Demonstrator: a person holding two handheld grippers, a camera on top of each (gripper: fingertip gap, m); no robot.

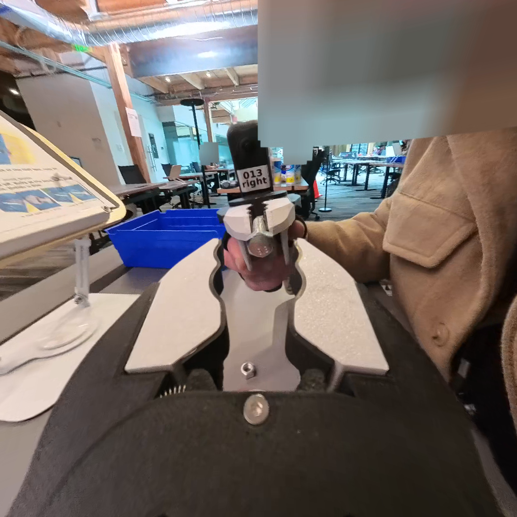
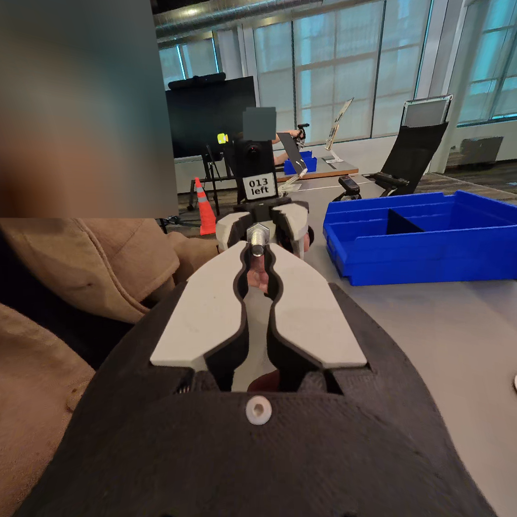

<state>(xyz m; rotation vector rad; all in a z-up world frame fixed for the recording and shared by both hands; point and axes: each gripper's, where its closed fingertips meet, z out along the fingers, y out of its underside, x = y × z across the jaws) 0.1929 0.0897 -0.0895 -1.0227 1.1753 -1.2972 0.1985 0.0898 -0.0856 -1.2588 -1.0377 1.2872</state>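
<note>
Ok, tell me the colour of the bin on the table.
Blue, with a dark divider inside. The bin shows best in the right wrist view.

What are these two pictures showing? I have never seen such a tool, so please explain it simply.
A person in a tan coat holds two hand tools, each with two white jaws and a camera looking along them. One picture is taken from the left gripper, the other from the right gripper, so they face each other. The left jaws stand open. The right jaws are closed on a bolt, its head toward the left one. Below are a grey table, a blue bin and a small nut.
</note>
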